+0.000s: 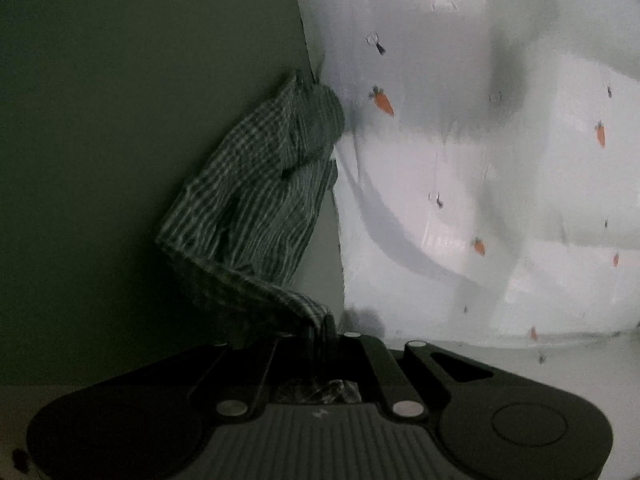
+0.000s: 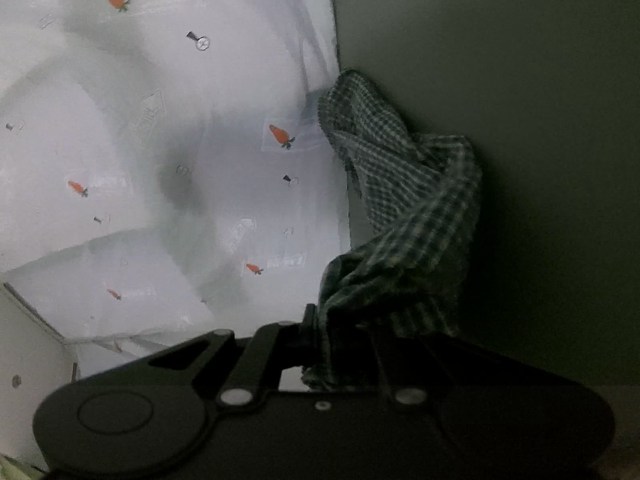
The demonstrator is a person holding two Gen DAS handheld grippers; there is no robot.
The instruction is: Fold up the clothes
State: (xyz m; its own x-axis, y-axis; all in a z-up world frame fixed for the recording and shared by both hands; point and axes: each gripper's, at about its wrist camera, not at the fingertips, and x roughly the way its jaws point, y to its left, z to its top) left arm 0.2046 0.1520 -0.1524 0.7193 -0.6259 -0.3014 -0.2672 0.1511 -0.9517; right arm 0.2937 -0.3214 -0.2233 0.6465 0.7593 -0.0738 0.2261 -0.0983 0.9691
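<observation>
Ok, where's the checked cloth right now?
The checked cloth hangs bunched between both grippers: pinched in the left gripper and the right gripper, along the seam where the dark green surface meets the carrot-print sheet.

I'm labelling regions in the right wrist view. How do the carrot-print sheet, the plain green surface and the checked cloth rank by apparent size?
1. carrot-print sheet and green surface: too alike to rank.
2. checked cloth, smallest, shut in the right gripper.

Carrot-print white sheet [image 1: 460, 200] — translucent, creased, beside dark green wall [image 1: 140, 140]
</observation>
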